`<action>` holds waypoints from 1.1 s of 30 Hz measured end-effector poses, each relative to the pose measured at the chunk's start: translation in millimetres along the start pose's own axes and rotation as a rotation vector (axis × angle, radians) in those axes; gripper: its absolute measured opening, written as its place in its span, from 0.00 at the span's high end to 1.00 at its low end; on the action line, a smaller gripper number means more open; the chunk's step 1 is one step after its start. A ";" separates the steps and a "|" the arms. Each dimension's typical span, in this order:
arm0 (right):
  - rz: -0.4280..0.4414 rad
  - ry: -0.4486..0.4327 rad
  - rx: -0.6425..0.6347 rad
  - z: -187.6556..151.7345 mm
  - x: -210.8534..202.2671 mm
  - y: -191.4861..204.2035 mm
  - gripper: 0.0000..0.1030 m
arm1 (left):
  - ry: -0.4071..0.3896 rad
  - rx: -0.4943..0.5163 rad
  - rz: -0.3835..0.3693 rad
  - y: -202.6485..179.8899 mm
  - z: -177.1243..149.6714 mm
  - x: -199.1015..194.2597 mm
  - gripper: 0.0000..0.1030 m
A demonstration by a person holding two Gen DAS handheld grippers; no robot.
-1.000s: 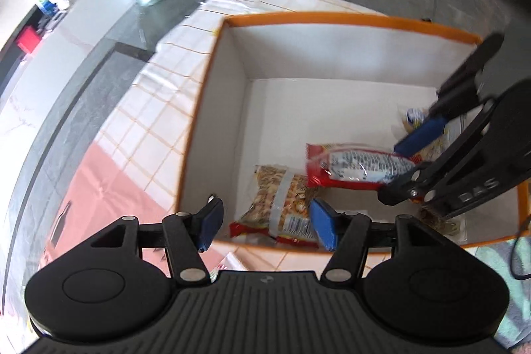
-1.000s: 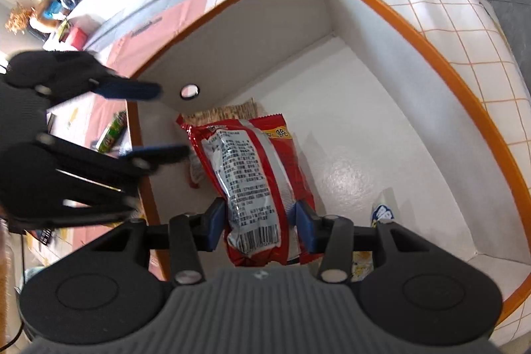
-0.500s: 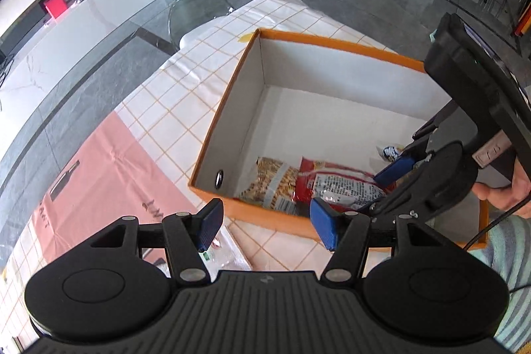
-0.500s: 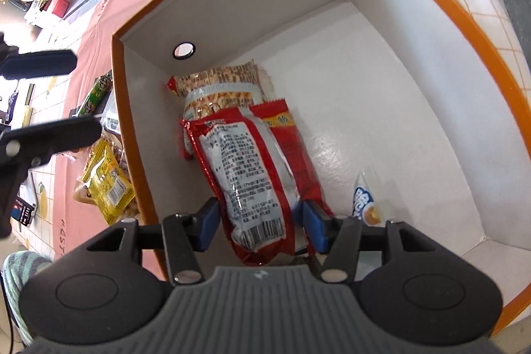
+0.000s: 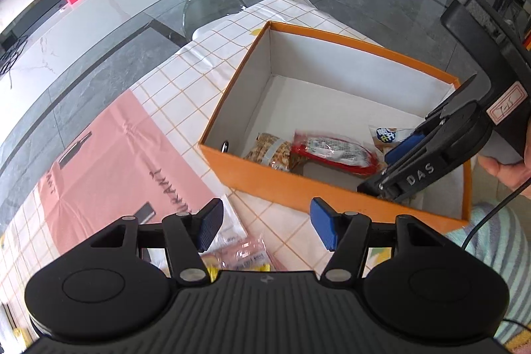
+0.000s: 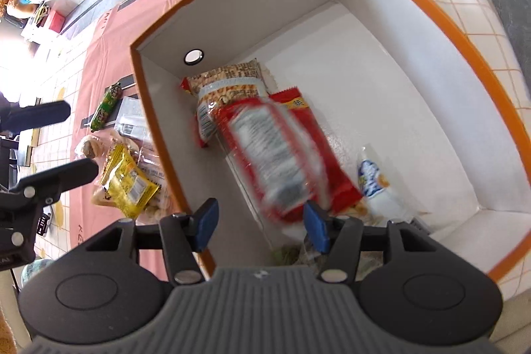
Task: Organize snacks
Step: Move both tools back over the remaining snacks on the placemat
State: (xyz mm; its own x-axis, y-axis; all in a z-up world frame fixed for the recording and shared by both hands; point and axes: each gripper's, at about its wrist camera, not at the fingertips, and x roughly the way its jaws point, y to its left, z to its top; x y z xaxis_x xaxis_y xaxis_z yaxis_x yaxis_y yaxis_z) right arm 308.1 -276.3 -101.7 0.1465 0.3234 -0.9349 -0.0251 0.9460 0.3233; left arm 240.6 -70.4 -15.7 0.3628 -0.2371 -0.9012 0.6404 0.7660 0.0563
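Observation:
An orange box (image 5: 332,188) with a white inside (image 6: 381,82) holds snacks. A red packet (image 6: 278,161) shows blurred in the box, free of my right gripper (image 6: 259,221), which is open just above the box's near corner. A peanut packet (image 6: 229,88) lies beside it near the wall; it also shows in the left wrist view (image 5: 268,148). The red packet (image 5: 332,150) lies in the box. My left gripper (image 5: 265,228) is open and empty above loose packets (image 5: 239,254) outside the box.
Outside the box on the pink mat (image 5: 109,161) lie a yellow packet (image 6: 129,181), a green snack stick (image 6: 106,105) and other wrapped snacks. A small white-blue packet (image 6: 371,178) lies in the box. The checked tablecloth (image 5: 199,68) ends at the floor.
My right gripper opened and let go of the red packet, which is dropping into the box. My left gripper drew back from the box and rose.

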 end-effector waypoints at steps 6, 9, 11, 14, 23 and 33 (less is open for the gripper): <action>-0.043 -0.068 -0.015 -15.8 -25.6 13.4 0.46 | -0.040 -0.082 0.009 7.1 -27.2 -28.9 0.31; -0.048 -0.106 -0.022 -25.7 -40.0 23.0 0.46 | -0.060 -0.134 0.020 12.5 -42.7 -42.7 0.31; -0.065 -0.141 -0.049 -33.1 -49.4 32.5 0.46 | -0.081 -0.173 0.030 16.6 -54.1 -52.0 0.31; -0.079 -0.206 -0.085 -45.4 -61.1 47.1 0.46 | -0.124 -0.237 0.057 20.5 -70.8 -66.2 0.31; -0.061 -0.465 -0.165 -101.0 -77.3 98.2 0.47 | -0.254 -0.394 0.126 39.7 -129.0 -99.2 0.31; -0.032 -0.608 -0.280 -148.8 -26.1 154.6 0.47 | -0.237 -0.362 0.119 67.1 -176.1 -91.0 0.36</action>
State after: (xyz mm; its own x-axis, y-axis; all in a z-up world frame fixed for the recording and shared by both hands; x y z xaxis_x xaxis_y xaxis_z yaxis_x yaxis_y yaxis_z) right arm 153.2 -134.9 -49.2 0.6805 0.3012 -0.6680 -0.2549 0.9520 0.1696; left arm 131.4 107.8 -5.5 0.5917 -0.2332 -0.7717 0.3223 0.9459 -0.0387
